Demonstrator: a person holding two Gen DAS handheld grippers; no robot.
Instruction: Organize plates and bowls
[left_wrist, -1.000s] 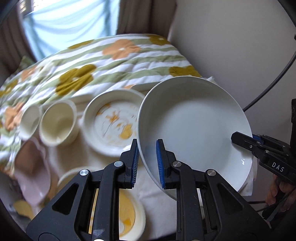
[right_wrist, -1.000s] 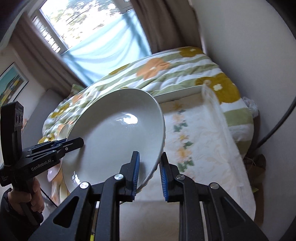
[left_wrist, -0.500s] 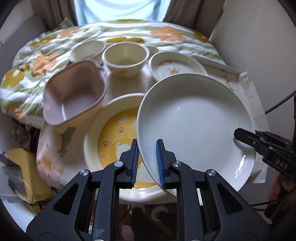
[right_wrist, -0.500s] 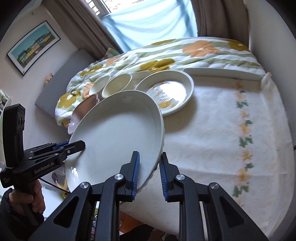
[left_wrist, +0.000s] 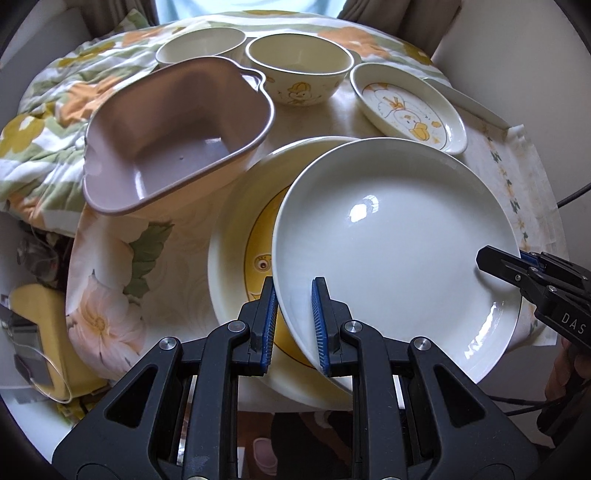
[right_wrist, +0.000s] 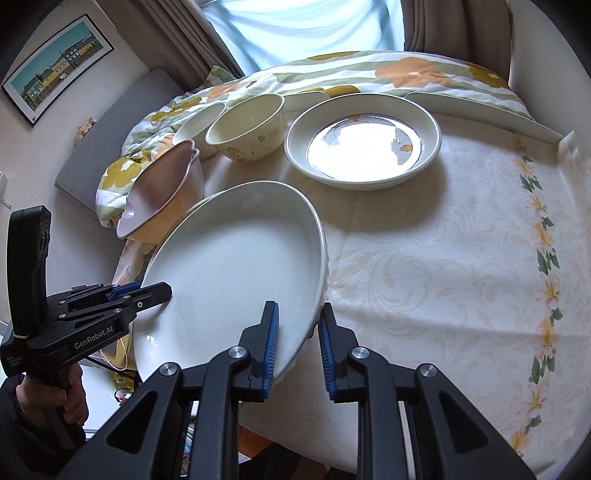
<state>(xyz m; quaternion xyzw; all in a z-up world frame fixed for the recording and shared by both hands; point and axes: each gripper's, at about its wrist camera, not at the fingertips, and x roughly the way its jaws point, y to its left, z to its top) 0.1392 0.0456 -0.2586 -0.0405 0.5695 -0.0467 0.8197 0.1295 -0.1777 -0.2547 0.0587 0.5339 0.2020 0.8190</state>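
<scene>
Left tool (left_wrist: 293, 325) clenched on near rim of white plate (left_wrist: 395, 251); right tool (right_wrist: 297, 339) clamped on opposite rim, each tool's blue pads pinching the edge. Plate carried tilted above the table (right_wrist: 424, 266), left edge dipping, hollow side facing up and toward the near side; round, so no long axis. Beneath it, a larger yellow-patterned plate (left_wrist: 236, 236), mostly hidden, only its left crescent showing. Pink handled bowl (left_wrist: 177, 129) left of that, tipped toward the near side. Two cream bowls (left_wrist: 299, 70) at the far edge, a duck-printed dish (left_wrist: 406, 107) to their right, its pattern washed out by glare in the right wrist view. Tablecloth's near edge cut off by the tool bodies.
</scene>
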